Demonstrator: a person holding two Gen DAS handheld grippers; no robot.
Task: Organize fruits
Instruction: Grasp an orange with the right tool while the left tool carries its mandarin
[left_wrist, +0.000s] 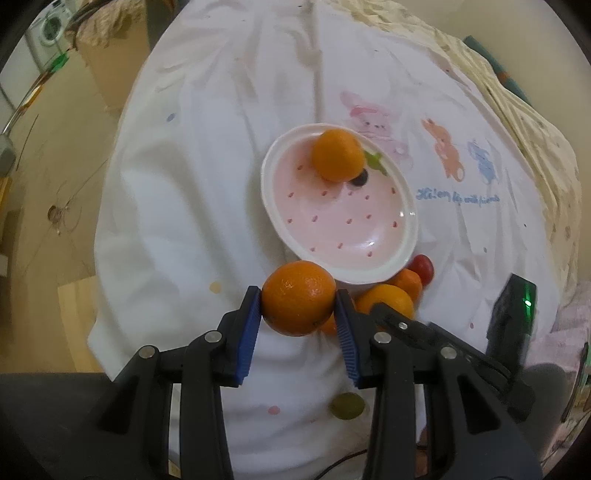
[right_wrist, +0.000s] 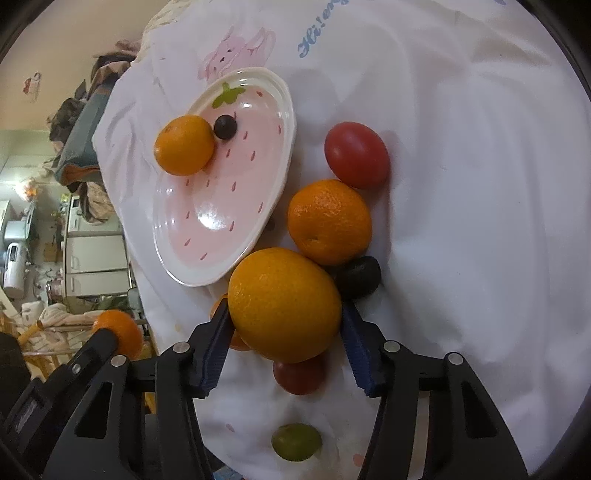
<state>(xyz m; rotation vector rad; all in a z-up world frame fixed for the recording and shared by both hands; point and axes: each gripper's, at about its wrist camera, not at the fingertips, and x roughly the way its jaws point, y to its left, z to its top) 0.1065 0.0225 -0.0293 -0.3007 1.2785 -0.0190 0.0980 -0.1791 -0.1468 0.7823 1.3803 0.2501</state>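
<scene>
Fruits: split between plate, cloth and both grippers.

Left gripper (left_wrist: 298, 308): level with the near plate rim, blue pads clamped on a mandarin (left_wrist: 298, 297), one pad on each side. Fruit is held up off the cloth, just short of the strawberry plate (left_wrist: 404, 206). In the right wrist view the same gripper shows at the lower left edge with the mandarin at its tip, mostly cut off by the frame.

Right gripper (right_wrist: 284, 317): fingers set wide, closed on a large orange (right_wrist: 284, 304) that fills the gap between the pads. Can't tell if the orange is lifted or sitting on the cloth.

Plate: pink oval dish with white rim, on the white printed cloth (left_wrist: 184, 184). Holds a small orange (left_wrist: 337, 155) at the far end by the green leaf mark, and a dark grape (right_wrist: 225, 126) touching it. Remaining plate surface is bare.

On the cloth beside the plate: second mandarin (right_wrist: 329, 221) next to the large orange, red tomato (right_wrist: 356, 155) beyond it, dark fruit (right_wrist: 357, 277) tucked against both, partly hidden. Another red fruit (right_wrist: 299, 374) sits under the large orange, top covered. Green grape (right_wrist: 296, 446) nearest the camera, between the gripper arms. An orange piece behind the right gripper's left finger is mostly hidden, can't identify it.
</scene>
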